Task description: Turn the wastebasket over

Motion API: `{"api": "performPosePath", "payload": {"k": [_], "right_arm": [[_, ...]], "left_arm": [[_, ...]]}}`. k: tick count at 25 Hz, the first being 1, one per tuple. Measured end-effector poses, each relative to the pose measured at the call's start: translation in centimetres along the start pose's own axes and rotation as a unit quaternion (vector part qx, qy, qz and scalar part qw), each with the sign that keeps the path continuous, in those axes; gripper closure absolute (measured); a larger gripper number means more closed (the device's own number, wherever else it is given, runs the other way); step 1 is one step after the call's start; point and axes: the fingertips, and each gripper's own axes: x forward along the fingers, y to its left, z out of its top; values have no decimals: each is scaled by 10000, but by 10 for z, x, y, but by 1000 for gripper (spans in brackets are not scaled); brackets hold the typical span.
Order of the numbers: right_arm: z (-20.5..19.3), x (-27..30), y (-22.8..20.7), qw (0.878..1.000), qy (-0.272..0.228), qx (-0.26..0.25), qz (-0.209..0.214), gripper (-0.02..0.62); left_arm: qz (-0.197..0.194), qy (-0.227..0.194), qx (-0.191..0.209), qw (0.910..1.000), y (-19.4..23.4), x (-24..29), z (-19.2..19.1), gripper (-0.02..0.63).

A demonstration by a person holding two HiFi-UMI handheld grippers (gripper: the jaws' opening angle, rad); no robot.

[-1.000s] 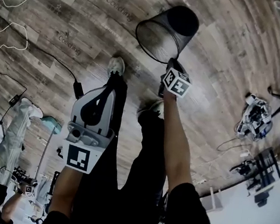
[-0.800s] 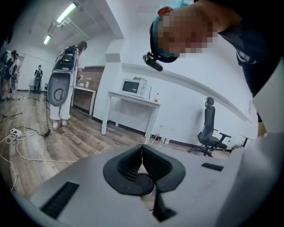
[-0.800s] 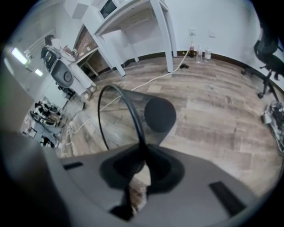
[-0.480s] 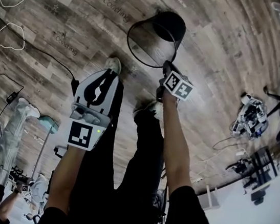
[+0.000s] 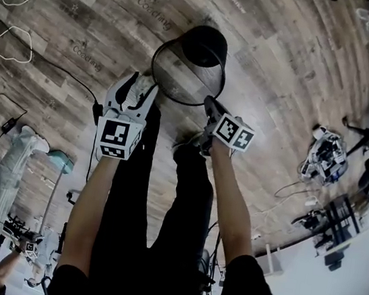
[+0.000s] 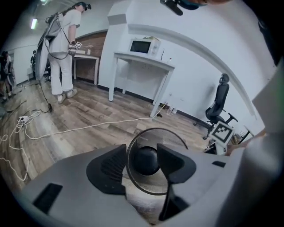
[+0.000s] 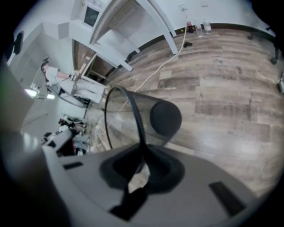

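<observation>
The black mesh wastebasket (image 5: pixel 188 69) is tipped with its round mouth toward me and its solid base (image 5: pixel 204 45) farther away. My right gripper (image 5: pixel 209 104) is shut on the near right part of the rim; in the right gripper view the wire rim (image 7: pixel 138 128) runs down between the closed jaws (image 7: pixel 141 166). My left gripper (image 5: pixel 140 86) is at the rim's left side. Its jaws have just been opening and stand wide (image 6: pixel 144 164); the rim's left arc (image 6: pixel 128 159) passes between them, next to the left pad, and is not gripped.
My legs and a grey shoe (image 5: pixel 138 89) are just below the basket. Cables (image 5: pixel 8 44) trail over the wooden floor at left, with gear (image 5: pixel 329 157) at right. A person in white (image 6: pixel 62 48), a white table with a microwave (image 6: pixel 144 60) and an office chair (image 6: pixel 219 104) stand farther off.
The left gripper dropped toward the basket's rim and its jaws opened. The right gripper raised and turned the basket, so its mouth faces me more.
</observation>
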Motion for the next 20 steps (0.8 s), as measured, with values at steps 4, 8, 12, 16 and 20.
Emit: {"api": "performPosePath", "payload": {"k": [4, 8, 12, 16, 20], "right_arm": [[-9, -23, 24, 9990, 162, 17, 406, 537], [-15, -38, 37, 9973, 336, -113, 643, 537], [-9, -42, 36, 9966, 424, -366, 599, 537], [-6, -38, 25, 9971, 511, -363, 440, 537], [7, -29, 14, 9980, 456, -408, 129, 537]], "left_arm": [[123, 397, -72, 9991, 17, 19, -25, 354], [20, 656, -129, 9978, 23, 33, -45, 366], [62, 659, -83, 9978, 26, 35, -51, 535], [-33, 798, -361, 9962, 22, 37, -61, 535], [38, 1011, -640, 9928, 21, 44, -69, 535]]}}
